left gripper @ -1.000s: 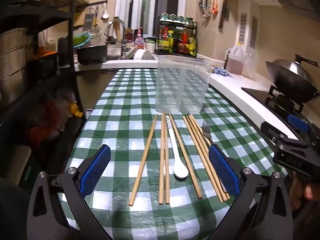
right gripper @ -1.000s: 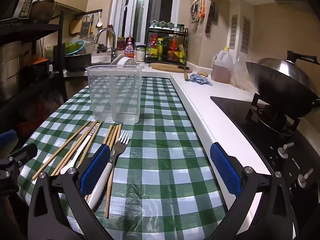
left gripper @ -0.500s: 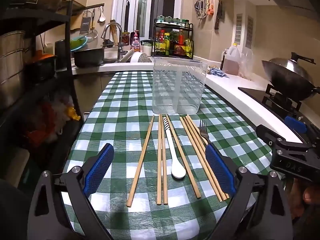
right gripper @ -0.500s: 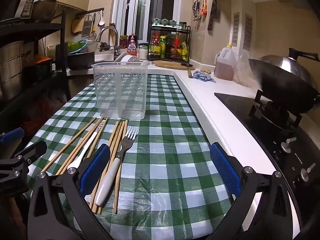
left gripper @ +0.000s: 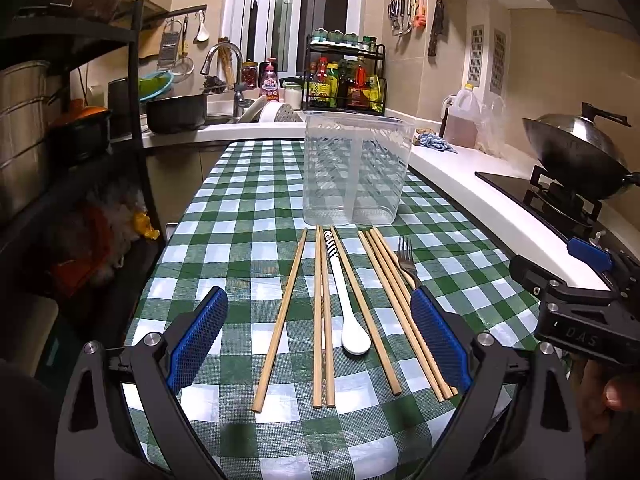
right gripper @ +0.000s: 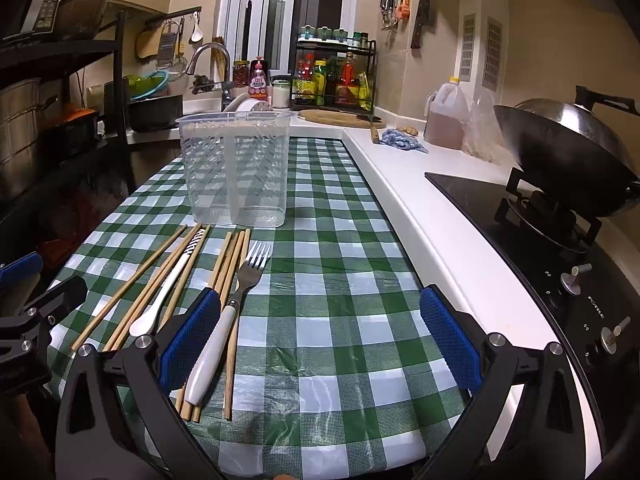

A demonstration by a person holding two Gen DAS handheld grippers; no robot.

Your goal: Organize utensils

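Green-checked tablecloth [left gripper: 248, 184] under dim kitchen light, wok [right gripper: 560, 160] on the stove off to the right. Left gripper [left gripper: 318, 334] spread wide and holding nothing, low over the near ends of the chopsticks [left gripper: 322, 312] and white spoon [left gripper: 350, 312], all framed between its blue pads [left gripper: 198, 338]. Right gripper [right gripper: 320, 334] likewise agape and bare, fork [right gripper: 230, 308] lying just inside its left pad, bare cloth between the rest. Clear holder [left gripper: 356, 172] upright straight ahead of both, just past the far tips of the utensils, its 2 compartments unfilled.
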